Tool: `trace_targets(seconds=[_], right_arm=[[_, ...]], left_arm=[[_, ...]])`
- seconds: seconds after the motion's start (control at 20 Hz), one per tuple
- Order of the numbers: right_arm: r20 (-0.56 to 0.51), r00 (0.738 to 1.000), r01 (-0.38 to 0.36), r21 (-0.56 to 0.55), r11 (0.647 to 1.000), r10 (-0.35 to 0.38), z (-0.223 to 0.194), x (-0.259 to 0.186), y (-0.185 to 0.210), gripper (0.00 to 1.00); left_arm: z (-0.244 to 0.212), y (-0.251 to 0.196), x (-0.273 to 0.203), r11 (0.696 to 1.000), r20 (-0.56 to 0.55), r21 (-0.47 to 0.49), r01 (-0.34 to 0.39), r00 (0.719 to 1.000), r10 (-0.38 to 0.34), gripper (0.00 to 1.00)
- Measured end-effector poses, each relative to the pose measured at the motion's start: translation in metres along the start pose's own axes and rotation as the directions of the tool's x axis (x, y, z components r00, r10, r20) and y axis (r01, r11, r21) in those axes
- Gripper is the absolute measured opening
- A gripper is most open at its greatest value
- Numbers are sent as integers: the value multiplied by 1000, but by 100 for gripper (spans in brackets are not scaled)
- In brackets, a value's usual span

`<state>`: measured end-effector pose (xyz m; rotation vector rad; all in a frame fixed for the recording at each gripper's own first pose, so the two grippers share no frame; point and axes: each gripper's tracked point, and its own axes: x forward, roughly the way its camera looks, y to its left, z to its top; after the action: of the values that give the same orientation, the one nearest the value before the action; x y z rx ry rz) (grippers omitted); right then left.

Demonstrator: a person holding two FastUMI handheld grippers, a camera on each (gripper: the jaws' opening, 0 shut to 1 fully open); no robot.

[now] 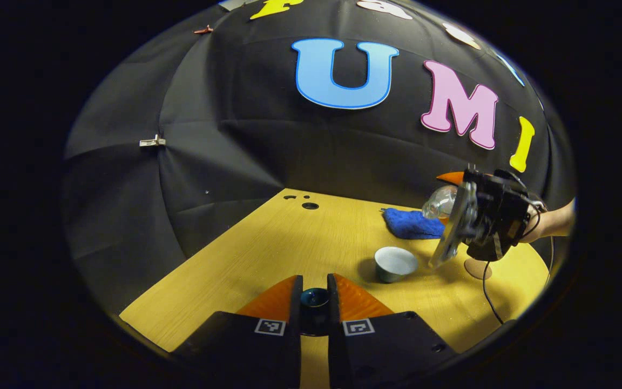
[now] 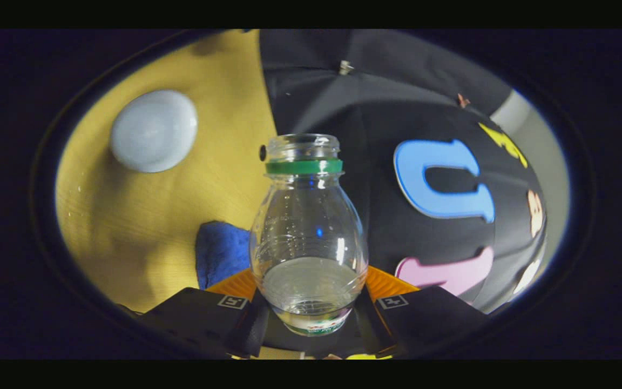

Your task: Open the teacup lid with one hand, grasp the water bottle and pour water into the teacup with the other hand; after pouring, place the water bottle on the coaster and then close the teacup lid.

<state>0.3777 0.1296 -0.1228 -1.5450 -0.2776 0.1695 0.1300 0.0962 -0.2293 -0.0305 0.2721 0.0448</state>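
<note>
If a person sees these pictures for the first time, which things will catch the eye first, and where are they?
First comes the clear water bottle, uncapped with a green neck ring, gripped near its base by the right gripper and tipped on its side above the table. Next is the open teacup, standing on the yellow wooden table in front of a blue cloth. Closer in the left gripper view, the left gripper holds a small dark lid between its fingers.

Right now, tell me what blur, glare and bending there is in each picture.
Left gripper view: sharp, the table edges bow outward, the cup casts a soft shadow to its left. Right gripper view: tilted and a little soft, the bottle carries bright glints on its glass, the cup looks washed out.
</note>
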Motion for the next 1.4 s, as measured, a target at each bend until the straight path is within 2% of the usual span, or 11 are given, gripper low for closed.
trace_targets(seconds=[0.1,0.15,0.25,0.3,0.45,0.65,0.7,0.9,1.1,1.25,1.4], right_arm=[[-71,994,-58,252,966,78,-16,-14,-2,71],[-108,984,-84,433,897,144,-32,-25,-2,72],[-145,970,-66,612,788,194,-52,-42,-14,72],[-156,962,-55,690,721,222,-65,-47,-17,72],[-130,937,-33,891,452,325,-81,-67,-12,72],[-76,940,19,985,173,333,-97,-55,11,72],[-74,941,30,990,138,331,-103,-52,20,72],[-74,946,73,997,12,315,-115,-50,59,73],[-108,961,111,994,4,255,-127,-51,79,75],[-99,966,123,989,-88,237,-126,-52,84,75],[-67,975,95,988,-126,211,-120,-49,84,75]], left_arm=[[8,-10,-5,1000,14,1,-9,1000,9,20],[10,-16,-7,1000,20,0,-14,1000,14,24],[12,-25,-10,1000,27,-7,-14,1000,14,24],[14,-33,-12,1000,33,-10,-9,999,9,24],[10,-53,-11,1000,28,-28,6,1000,-5,24],[6,-79,-11,999,27,-40,22,999,-21,24],[4,-85,-10,999,29,-39,26,999,-25,28],[-2,-106,-1,998,24,-32,48,999,-47,24],[-5,-121,8,997,25,-39,65,998,-64,24],[-8,-123,10,998,25,-15,61,998,-61,24],[-15,-126,11,998,14,-25,59,998,-59,24]])
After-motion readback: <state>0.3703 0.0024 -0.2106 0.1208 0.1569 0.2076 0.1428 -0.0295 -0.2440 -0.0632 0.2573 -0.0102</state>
